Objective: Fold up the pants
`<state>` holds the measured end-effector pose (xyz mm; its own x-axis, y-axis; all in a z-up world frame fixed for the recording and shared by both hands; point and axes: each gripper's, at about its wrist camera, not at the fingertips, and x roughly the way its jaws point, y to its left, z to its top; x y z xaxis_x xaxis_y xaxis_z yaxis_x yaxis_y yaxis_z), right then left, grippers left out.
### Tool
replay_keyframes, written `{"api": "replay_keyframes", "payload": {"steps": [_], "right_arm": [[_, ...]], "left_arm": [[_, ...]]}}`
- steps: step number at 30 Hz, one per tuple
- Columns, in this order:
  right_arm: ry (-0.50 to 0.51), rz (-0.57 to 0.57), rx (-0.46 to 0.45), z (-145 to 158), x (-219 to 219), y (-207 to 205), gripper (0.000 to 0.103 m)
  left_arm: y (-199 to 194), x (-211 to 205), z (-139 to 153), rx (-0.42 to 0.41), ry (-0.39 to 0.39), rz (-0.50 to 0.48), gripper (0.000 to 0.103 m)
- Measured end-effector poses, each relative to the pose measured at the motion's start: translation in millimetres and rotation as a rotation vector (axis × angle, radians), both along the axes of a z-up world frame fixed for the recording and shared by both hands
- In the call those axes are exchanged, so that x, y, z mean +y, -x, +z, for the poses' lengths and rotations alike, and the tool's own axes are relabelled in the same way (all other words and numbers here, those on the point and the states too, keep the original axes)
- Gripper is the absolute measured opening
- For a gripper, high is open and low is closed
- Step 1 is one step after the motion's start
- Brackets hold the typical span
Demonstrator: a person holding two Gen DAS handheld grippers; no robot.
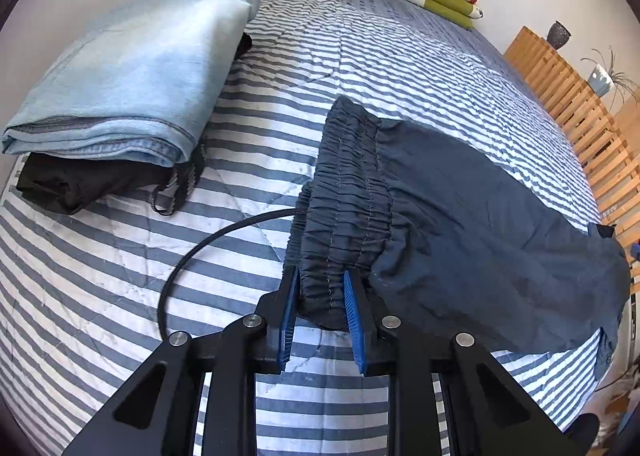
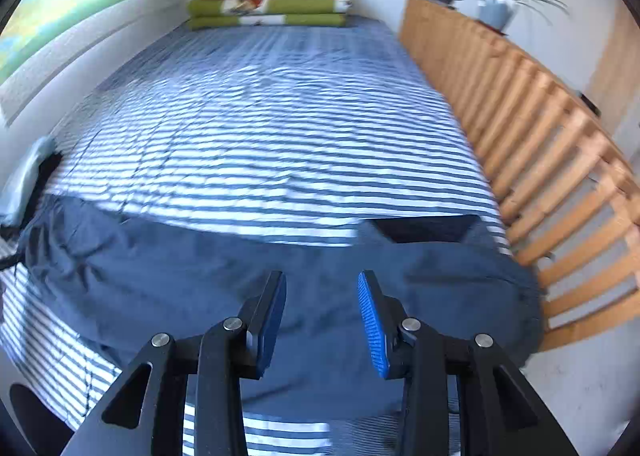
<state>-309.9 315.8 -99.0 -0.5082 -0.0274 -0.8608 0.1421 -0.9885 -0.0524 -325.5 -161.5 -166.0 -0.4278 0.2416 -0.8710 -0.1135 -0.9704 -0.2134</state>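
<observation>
Dark navy pants (image 1: 460, 196) lie across the striped bed cover (image 1: 360, 68), their gathered elastic waistband (image 1: 344, 192) pointing toward me. My left gripper (image 1: 320, 276) is shut on the near end of that waistband, with bunched fabric filling the gap between its blue pads. A black drawstring (image 1: 208, 244) loops out of the waistband to the left. In the right wrist view, the pants (image 2: 200, 288) stretch from left to right, the leg end near the bed's right edge. My right gripper (image 2: 322, 280) hovers over the legs, open, with nothing between its fingers.
A folded light-blue garment (image 1: 132, 68) sits on a folded black one (image 1: 80, 184) at the left of the bed. Folded green and red blankets (image 2: 268, 4) lie at the far end. A wooden slatted rail (image 2: 520, 136) with pots (image 2: 496, 8) on top runs along the right side.
</observation>
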Motion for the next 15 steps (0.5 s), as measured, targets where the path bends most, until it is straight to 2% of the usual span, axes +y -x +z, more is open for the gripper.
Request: {"api": "replay_keyframes", "payload": {"steps": [5,7,8,9,11,13,15], "right_arm": [[0.05,0.152,-0.124,-72.0,-109.4,35.0,0.034],[0.014,0.167,-0.145,-93.7,-137.7,41.4,0.034],[0.049,0.167,-0.163,-98.9,-145.3,39.8,0.034],[0.106,0.173,-0.182,-98.2,-147.1,34.4,0.034],[0.18,0.168,-0.177,-90.5,-148.2,11.4,0.034],[0.253,0.211,-0.196,-81.4,-146.9,-22.9,0.034],[0.324,0.26,-0.233,-81.1,-149.8,-56.5,0.034]], "left_arm": [[8.3,3.1,-6.1,-0.048,0.018,-0.03,0.026],[11.7,10.1,-8.5,-0.053,0.023,-0.065,0.047],[12.5,12.8,-9.3,-0.053,0.018,-0.081,0.048],[14.3,16.5,-10.3,-0.048,0.027,-0.092,0.048],[17.1,24.9,-12.6,-0.027,0.066,-0.114,0.031],[21.1,28.8,-11.3,-0.012,0.088,-0.108,0.022],[30.3,26.6,-7.2,-0.016,0.06,-0.083,0.02]]}}
